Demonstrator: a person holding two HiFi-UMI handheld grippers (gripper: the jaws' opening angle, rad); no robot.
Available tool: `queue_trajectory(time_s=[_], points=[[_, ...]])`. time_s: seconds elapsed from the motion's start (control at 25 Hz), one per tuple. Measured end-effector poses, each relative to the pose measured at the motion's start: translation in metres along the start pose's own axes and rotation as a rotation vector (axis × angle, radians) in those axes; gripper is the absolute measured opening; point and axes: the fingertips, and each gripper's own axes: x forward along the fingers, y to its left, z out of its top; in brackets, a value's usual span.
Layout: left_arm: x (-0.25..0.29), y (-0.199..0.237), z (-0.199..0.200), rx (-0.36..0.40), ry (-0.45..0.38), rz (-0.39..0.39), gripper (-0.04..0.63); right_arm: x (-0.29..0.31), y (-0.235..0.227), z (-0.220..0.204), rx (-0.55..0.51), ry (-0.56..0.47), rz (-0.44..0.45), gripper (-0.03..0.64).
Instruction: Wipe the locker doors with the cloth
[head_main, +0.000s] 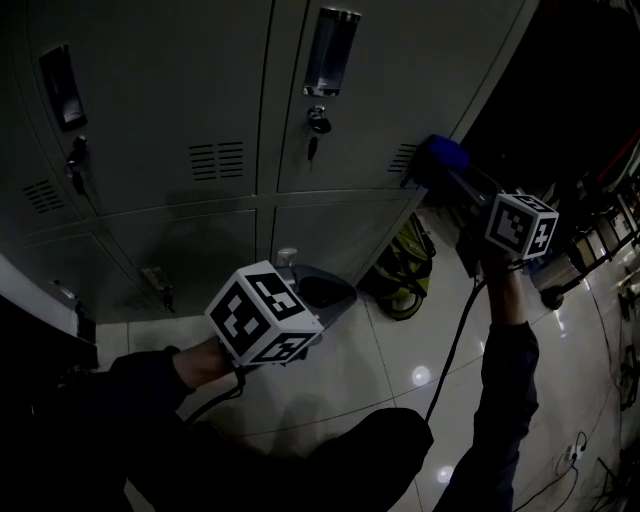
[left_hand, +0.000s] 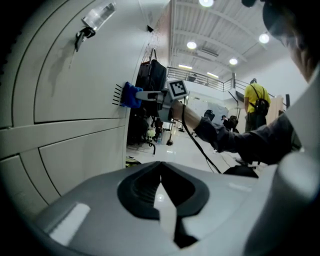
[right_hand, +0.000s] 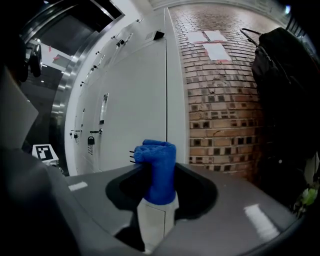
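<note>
We press the cloth (right_hand: 159, 167), clamped in the right gripper's (right_hand: 156, 210) fingers, against the locker door (head_main: 400, 90) to wipe it. Left gripper (left_hand: 161, 200) fingers closed on nothing, parked low.

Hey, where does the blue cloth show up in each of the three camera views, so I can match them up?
Head view: blue cloth upper right, at the locker door.
Left gripper view: cloth left of centre, against the same door.
Right gripper view: cloth lower centre, clamped between the jaws.
Shared landmark: the vent slots right beside the cloth.
</note>
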Motion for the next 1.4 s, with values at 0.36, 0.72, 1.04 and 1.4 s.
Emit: queue_trajectory(time_s=[0.36, 0.72, 1.04, 1.4], points=[[-0.009, 0.003, -0.007, -0.006, -0.007, 0.020, -0.020, 0.016, 0.077, -0.001, 0.011, -0.031, 0.163, 0.135], [-0.018, 0.008, -0.012, -0.029, -0.017, 0.027, -0.020, 0.060, 0.173, -0.014, -0.024, -0.021, 0.357, 0.135], [-0.019, 0.009, -0.014, -0.033, -0.020, 0.023, -0.020, 0.084, 0.213, -0.029, -0.055, -0.023, 0.427, 0.135], [-0.013, 0.013, -0.017, -0.042, -0.015, 0.026, -0.020, 0.082, 0.195, -0.034, -0.085, -0.022, 0.397, 0.140]])
